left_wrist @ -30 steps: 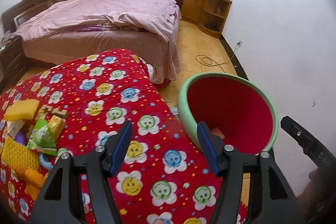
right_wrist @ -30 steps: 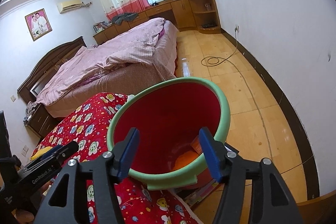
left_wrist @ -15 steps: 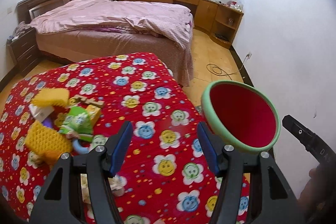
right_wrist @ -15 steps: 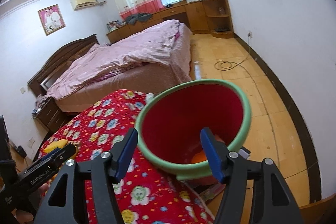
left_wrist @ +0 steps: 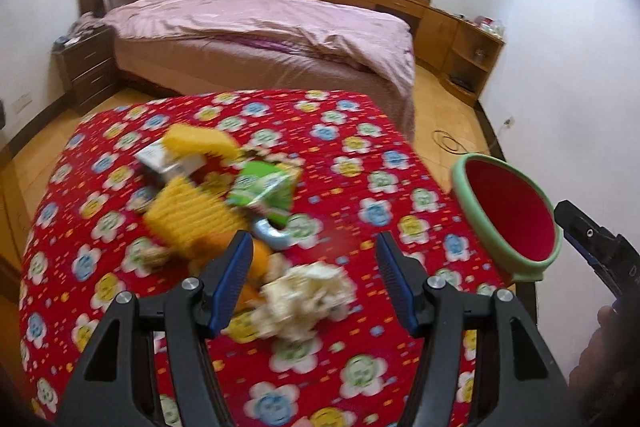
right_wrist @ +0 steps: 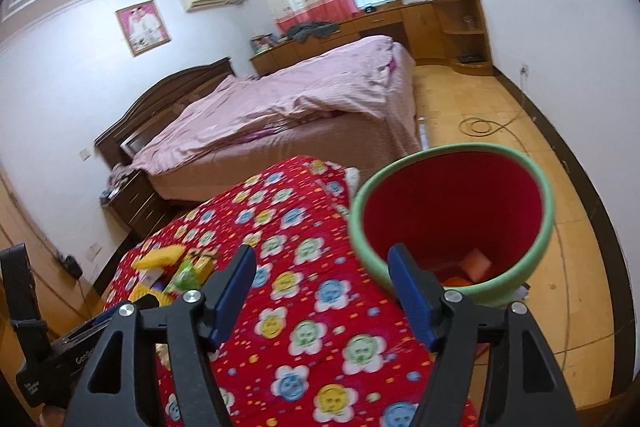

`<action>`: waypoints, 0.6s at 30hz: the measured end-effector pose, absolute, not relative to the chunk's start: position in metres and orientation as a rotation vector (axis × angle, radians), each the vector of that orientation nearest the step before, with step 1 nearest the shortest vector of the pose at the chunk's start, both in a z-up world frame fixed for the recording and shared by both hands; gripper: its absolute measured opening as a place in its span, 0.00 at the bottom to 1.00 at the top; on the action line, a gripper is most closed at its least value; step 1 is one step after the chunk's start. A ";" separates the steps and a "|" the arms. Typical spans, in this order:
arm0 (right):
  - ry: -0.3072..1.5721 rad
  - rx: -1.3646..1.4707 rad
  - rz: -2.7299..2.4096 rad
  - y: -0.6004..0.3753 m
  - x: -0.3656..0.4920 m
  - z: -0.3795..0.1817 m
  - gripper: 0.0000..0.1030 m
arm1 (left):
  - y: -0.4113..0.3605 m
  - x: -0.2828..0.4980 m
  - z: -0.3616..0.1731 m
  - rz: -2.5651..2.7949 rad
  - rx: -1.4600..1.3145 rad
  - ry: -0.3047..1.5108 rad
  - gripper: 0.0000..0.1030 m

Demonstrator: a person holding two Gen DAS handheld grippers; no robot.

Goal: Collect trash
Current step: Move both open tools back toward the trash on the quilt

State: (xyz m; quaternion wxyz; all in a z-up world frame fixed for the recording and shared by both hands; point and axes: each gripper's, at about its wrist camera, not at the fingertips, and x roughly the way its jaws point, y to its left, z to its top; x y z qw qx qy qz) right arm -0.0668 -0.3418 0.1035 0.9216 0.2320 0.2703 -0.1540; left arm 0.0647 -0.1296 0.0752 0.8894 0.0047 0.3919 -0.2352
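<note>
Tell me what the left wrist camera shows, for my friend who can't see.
The open left claw hovers over crumpled white paper on a red flowered cloth, beside a blurry trash pile. A red bin waits at right.

Pink-covered bed (left_wrist: 256, 31), seemingly tiled floor (right_wrist: 492, 107)

A heap of trash (left_wrist: 224, 195) is piled on the worktop (left_wrist: 360, 187); right of the worktop a bin (right_wrist: 452, 223) is set, and behind it a bed (left_wrist: 256, 35) is placed.
</note>
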 end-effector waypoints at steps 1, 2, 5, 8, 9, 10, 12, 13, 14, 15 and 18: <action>0.560 0.472 -0.305 -0.337 -0.064 0.103 0.69 | -0.123 0.065 0.073 -0.475 0.006 0.820 0.62; 0.564 0.470 -0.296 -0.333 -0.062 0.101 0.69 | -0.117 0.065 0.071 -0.461 0.000 0.824 0.62; 0.586 0.464 -0.260 -0.319 -0.054 0.097 0.70 | -0.097 0.066 0.064 -0.421 -0.019 0.834 0.62; 0.616 0.447 -0.226 -0.305 -0.045 0.092 0.71 | -0.080 0.066 0.059 -0.393 -0.032 0.838 0.62; 0.625 0.442 -0.216 -0.301 -0.043 0.090 0.71 | -0.074 0.066 0.057 -0.380 -0.038 0.838 0.62; 0.637 0.434 -0.204 -0.294 -0.040 0.088 0.72 | -0.069 0.067 0.056 -0.371 -0.042 0.839 0.62; 0.650 0.423 -0.188 -0.285 -0.035 0.085 0.72 | -0.059 0.068 0.053 -0.351 -0.052 0.843 0.62; 0.653 0.419 -0.183 -0.281 -0.034 0.082 0.72 | -0.055 0.068 0.051 -0.343 -0.055 0.846 0.62; 0.661 0.414 -0.177 -0.276 -0.032 0.079 0.72 | -0.051 0.069 0.050 -0.335 -0.058 0.849 0.62; 0.668 0.411 -0.174 -0.273 -0.029 0.077 0.72 | -0.048 0.070 0.048 -0.328 -0.060 0.852 0.62; 0.694 0.410 -0.156 -0.263 -0.022 0.069 0.72 | -0.037 0.072 0.043 -0.307 -0.072 0.862 0.62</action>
